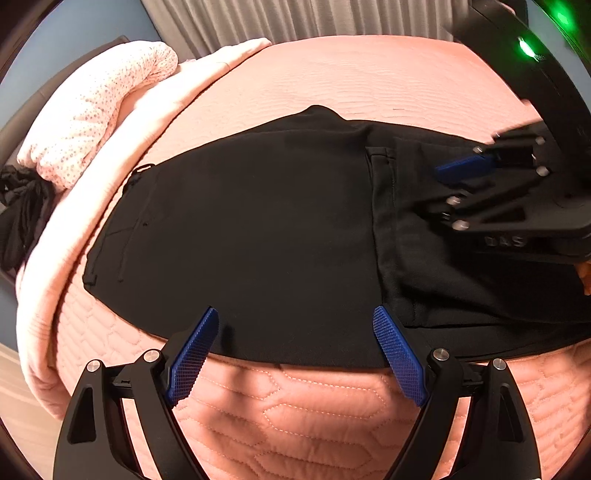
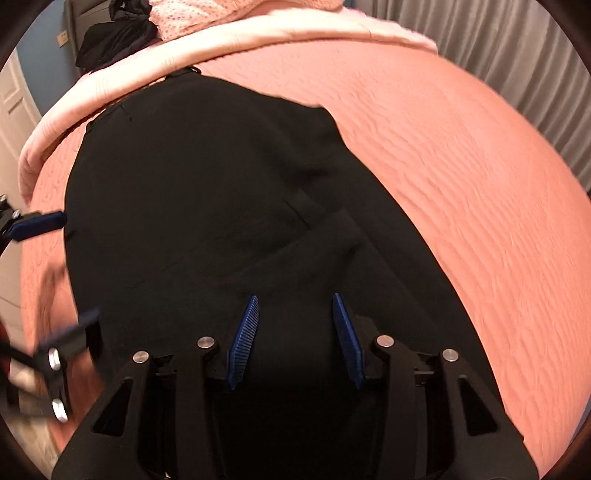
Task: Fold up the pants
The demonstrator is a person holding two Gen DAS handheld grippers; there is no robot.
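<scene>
With pants [image 1: 258, 229] flat on the pink quilt [image 1: 369, 81], I see grey curtains [image 1: 295, 18] behind; left gripper [image 1: 295, 354] and right gripper [image 2: 293, 339] both spread, holding nothing.

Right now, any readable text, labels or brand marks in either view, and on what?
"DAS": raised letters on the black body of the right hand-held gripper, left wrist view; slightly blurred, the first letter uncertain.
No readable text on the black fabric pants or the quilted salmon-pink bedspread.
</scene>
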